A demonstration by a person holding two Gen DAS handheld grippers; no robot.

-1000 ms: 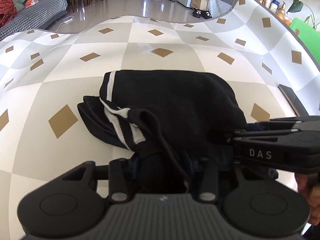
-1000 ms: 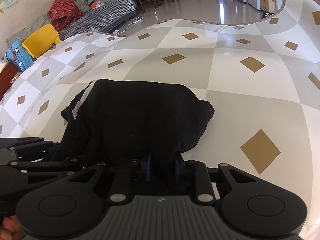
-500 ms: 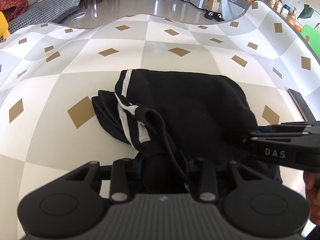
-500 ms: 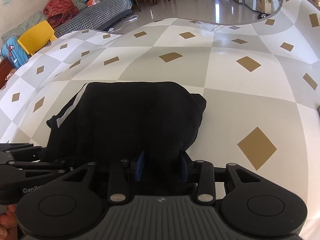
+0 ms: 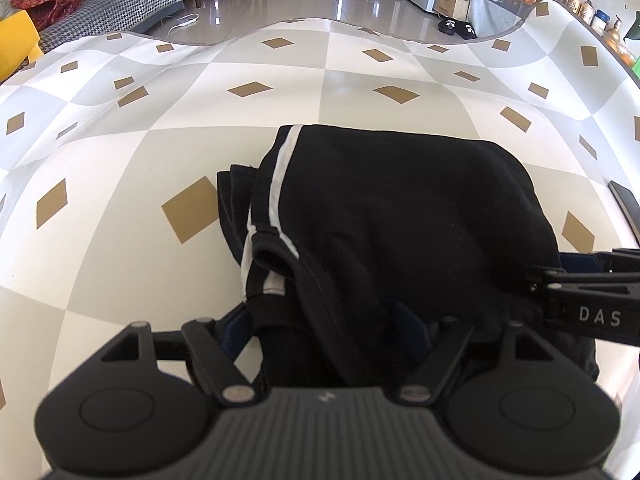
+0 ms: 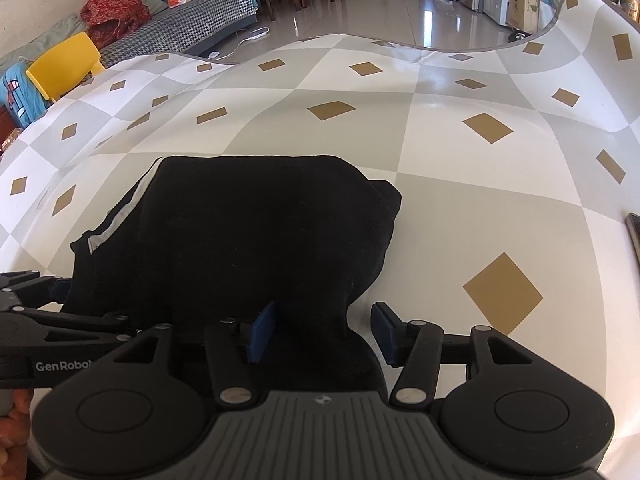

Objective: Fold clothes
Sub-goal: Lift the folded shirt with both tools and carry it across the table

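Note:
A black garment [image 5: 400, 216] with a white stripe [image 5: 280, 176] lies folded in a thick bundle on the checkered tablecloth [image 5: 120, 152]. My left gripper [image 5: 322, 326] is at the bundle's near left corner. Its jaws are opening, and the cloth lies loose between the blue pads [image 5: 236, 328]. My right gripper [image 6: 324, 334] is at the near right corner of the same garment [image 6: 248, 232]. Its jaws are opening too: a fold of cloth sits between them, and the right pad [image 6: 386, 334] stands clear of it. Each gripper shows in the other's view: the right gripper [image 5: 580, 300] and the left gripper [image 6: 60, 328].
A dark flat device [image 5: 624, 208] lies at the table's right edge, also visible as the device [image 6: 634, 236]. Beyond the table's far edge are a tiled floor, a yellow chair [image 6: 64, 64], a checked sofa [image 6: 192, 28] and slippers [image 5: 456, 26].
Both pairs of jaws have spread apart and let go of the garment's near edge. The bundle has settled flatter on the cloth, and the left view has shifted slightly.

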